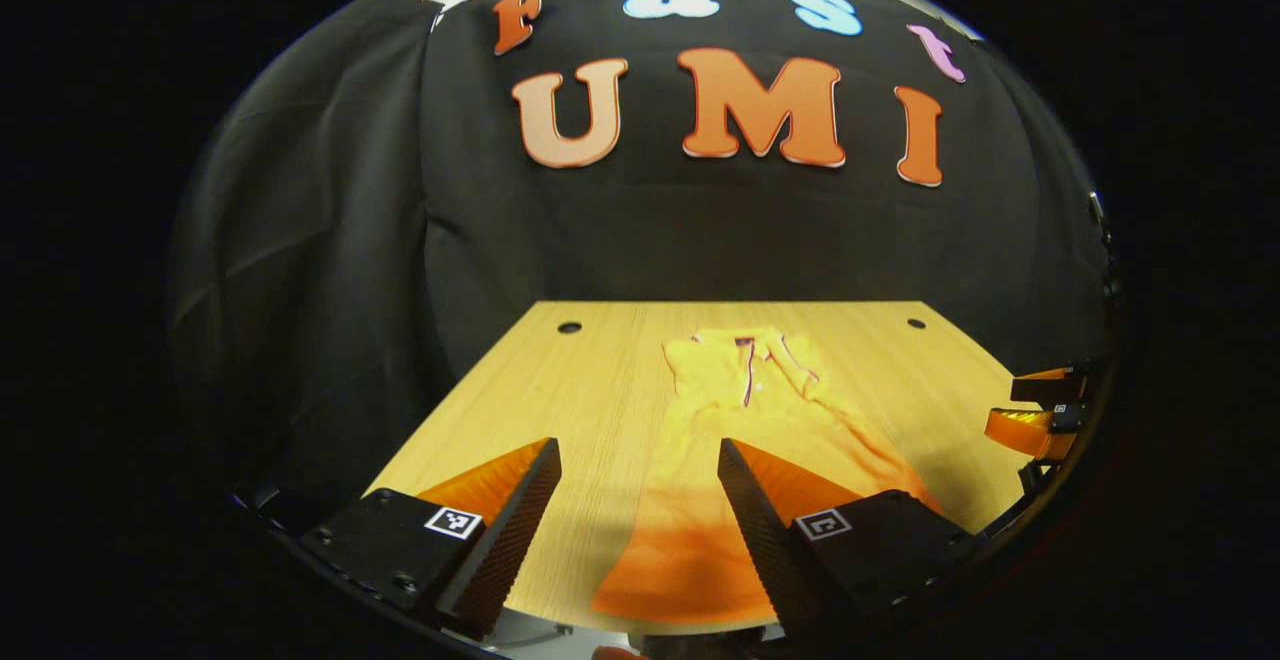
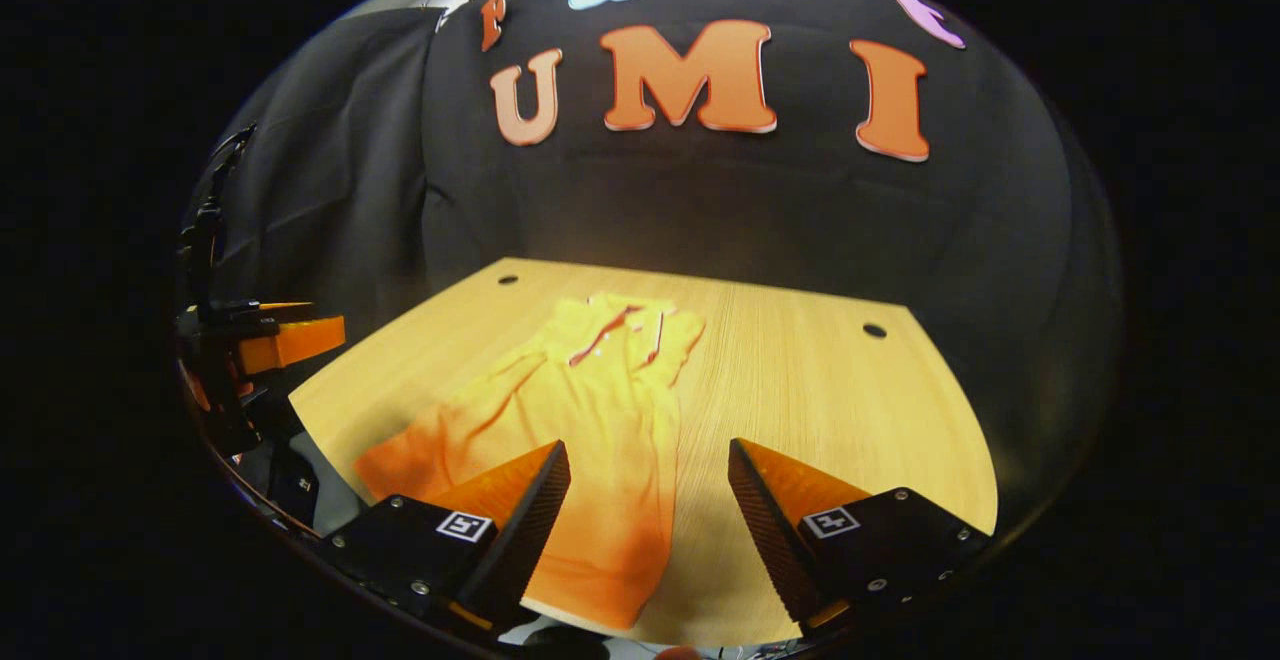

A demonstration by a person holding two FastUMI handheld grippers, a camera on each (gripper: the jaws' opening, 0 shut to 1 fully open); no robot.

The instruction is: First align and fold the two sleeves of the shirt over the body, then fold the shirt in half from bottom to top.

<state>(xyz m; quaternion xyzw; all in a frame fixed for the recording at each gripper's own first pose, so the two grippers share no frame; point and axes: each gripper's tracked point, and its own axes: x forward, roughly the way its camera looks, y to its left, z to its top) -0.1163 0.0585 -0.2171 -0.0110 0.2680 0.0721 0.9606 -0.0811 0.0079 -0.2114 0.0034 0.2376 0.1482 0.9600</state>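
Soft matt cloth shirt, smooth wood-grain table

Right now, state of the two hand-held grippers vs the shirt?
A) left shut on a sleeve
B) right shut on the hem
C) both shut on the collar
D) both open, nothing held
D: the left hand-held gripper and the right hand-held gripper each have their fingers spread wide with nothing between them, and the shirt lies flat on the wooden table, collar at the far end.
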